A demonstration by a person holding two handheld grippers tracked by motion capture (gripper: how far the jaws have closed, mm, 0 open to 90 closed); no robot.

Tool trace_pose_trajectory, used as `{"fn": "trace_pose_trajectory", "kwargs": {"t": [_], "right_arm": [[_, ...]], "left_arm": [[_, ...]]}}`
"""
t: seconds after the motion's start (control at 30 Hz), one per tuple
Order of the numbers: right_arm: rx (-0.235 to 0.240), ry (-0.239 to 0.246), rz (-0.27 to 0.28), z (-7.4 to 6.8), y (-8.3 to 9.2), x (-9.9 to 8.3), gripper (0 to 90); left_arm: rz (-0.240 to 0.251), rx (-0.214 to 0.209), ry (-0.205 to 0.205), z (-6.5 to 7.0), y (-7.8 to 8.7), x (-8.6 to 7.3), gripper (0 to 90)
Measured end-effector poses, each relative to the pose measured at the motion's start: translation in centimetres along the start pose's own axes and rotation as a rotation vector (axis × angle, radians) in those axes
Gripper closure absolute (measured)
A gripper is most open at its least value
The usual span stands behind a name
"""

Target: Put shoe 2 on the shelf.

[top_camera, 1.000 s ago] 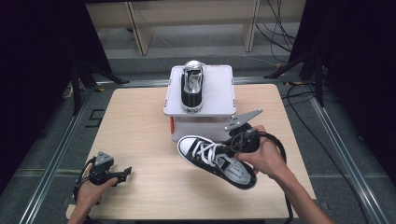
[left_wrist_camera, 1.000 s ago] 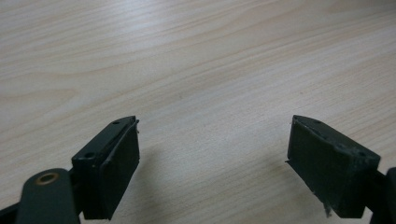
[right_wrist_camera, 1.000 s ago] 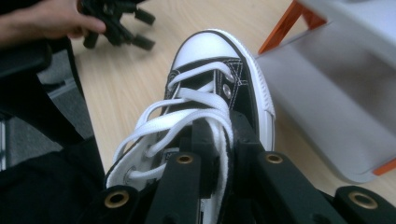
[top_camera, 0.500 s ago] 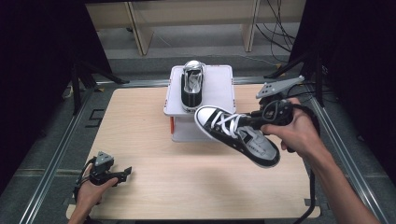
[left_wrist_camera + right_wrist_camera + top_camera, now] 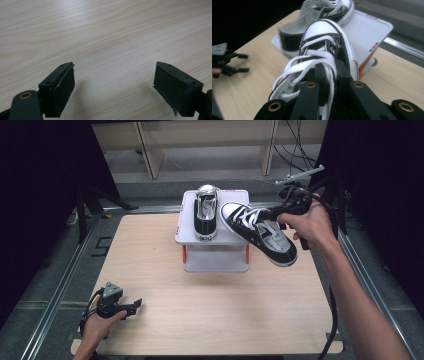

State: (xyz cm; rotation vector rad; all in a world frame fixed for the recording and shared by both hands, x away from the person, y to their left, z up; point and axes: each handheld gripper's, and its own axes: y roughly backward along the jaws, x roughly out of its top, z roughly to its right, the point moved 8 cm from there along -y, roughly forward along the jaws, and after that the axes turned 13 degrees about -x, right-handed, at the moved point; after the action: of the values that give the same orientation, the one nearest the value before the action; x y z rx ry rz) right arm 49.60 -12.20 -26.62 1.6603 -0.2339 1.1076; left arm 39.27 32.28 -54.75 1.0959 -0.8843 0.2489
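Note:
A black-and-white lace-up shoe [image 5: 206,212] stands on the left half of a white raised stand [image 5: 215,257] at the table's back middle. My right gripper [image 5: 274,216] holds the matching shoe [image 5: 260,232] in the air over the stand's right edge, toe to the back left. In the right gripper view my right gripper [image 5: 329,72] is shut on this shoe [image 5: 324,37] at its tongue and laces. My left gripper [image 5: 136,306] rests at the table's front left. In the left gripper view my left gripper [image 5: 113,85] stands open over bare wood.
The wooden table [image 5: 150,270] spreads around the stand. The stand's right half [image 5: 372,27] is bare. Dark stands and cables flank the table at the back; a metal rail [image 5: 55,285] runs along its left side.
My right gripper has lifted the shoe off the table in front of the stand and carried it up and back to the stand's right edge. The left gripper has stayed put.

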Motion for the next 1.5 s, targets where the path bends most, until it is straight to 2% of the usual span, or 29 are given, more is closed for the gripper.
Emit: {"fn": "trace_pose_trajectory", "kwargs": {"t": [0.03, 0.07, 0.13, 0.17, 0.2, 0.23, 0.3, 0.37, 0.47, 0.53, 0.6, 0.73, 0.8, 0.9, 0.97, 1.0, 1.07, 1.17, 1.33, 1.5], "right_arm": [[-0.014, -0.009, 0.002, 0.4, -0.5, 0.3, 84.1], [-0.027, -0.046, -0.020, 0.6, -0.8, 0.5, 84.1], [-0.048, -0.067, -0.024, 1.2, -1.6, 1.1, 84.1], [-0.052, -0.071, -0.016, 1.5, -2.1, 1.5, 84.1], [-0.068, -0.096, -0.017, 1.8, -2.5, 1.9, 84.0], [-0.073, -0.097, -0.008, 2.0, -2.9, 2.2, 84.0], [-0.091, -0.146, -0.021, 2.3, -3.8, 2.8, 84.0], [-0.113, -0.160, -0.016, 2.8, -4.8, 3.3, 84.0], [-0.163, -0.223, -0.025, 3.4, -6.2, 4.1, 84.0], [-0.181, -0.236, -0.030, 3.5, -6.9, 4.5, 83.9], [-0.205, -0.275, -0.040, 3.6, -7.7, 4.9, 83.9], [-0.216, -0.315, -0.030, 3.5, -9.5, 5.6, 83.9], [-0.216, -0.363, -0.030, 3.3, -10.2, 5.9, 83.8], [-0.218, -0.368, -0.023, 3.1, -11.4, 5.9, 83.9], [-0.217, -0.396, -0.027, 2.8, -11.9, 6.2, 83.8], [-0.229, -0.369, -0.023, 2.9, -12.1, 6.3, 83.9], [-0.249, -0.371, -0.039, 2.9, -12.1, 6.5, 83.8], [-0.278, -0.386, -0.023, 3.4, -11.9, 7.0, 83.8], [-0.283, -0.373, -0.027, 3.7, -11.8, 7.3, 83.7], [-0.288, -0.378, -0.034, 3.5, -12.6, 7.2, 83.7]], "left_arm": [[-0.035, -0.003, -0.026, -0.2, 0.3, -0.2, 16.8], [-0.031, 0.000, -0.020, -0.2, 0.2, -0.2, 16.7], [-0.030, -0.003, -0.023, -0.1, 0.3, -0.2, 16.8], [-0.001, -0.002, 0.003, 0.1, 0.1, 0.0, 16.7], [-0.004, 0.008, -0.001, -0.1, 0.0, 0.0, 16.8], [-0.002, 0.003, -0.002, -0.1, 0.0, 0.0, 16.8], [-0.001, 0.001, -0.001, 0.0, 0.0, 0.0, 16.8], [-0.004, 0.005, -0.003, -0.1, 0.0, 0.0, 16.8], [0.002, -0.004, -0.001, 0.0, 0.0, 0.0, 16.8], [0.005, -0.011, 0.004, 0.0, 0.0, 0.0, 16.8], [0.003, -0.009, 0.002, 0.0, 0.0, 0.0, 16.7], [0.000, -0.014, -0.009, 0.0, 0.1, 0.1, 16.7], [0.005, -0.016, -0.007, 0.0, 0.2, 0.2, 16.7], [0.008, -0.018, -0.007, 0.1, 0.2, 0.2, 16.7], [0.016, -0.019, -0.011, 0.2, 0.2, 0.3, 16.7], [0.010, -0.010, -0.021, 0.2, 0.2, 0.3, 16.7], [0.016, -0.016, -0.025, 0.3, 0.3, 0.4, 16.7], [0.011, -0.015, -0.024, 0.4, 0.3, 0.3, 16.7], [0.009, -0.016, -0.024, 0.3, 0.1, 0.3, 16.7], [0.009, -0.010, -0.020, 0.2, 0.3, 0.2, 16.7]]}}
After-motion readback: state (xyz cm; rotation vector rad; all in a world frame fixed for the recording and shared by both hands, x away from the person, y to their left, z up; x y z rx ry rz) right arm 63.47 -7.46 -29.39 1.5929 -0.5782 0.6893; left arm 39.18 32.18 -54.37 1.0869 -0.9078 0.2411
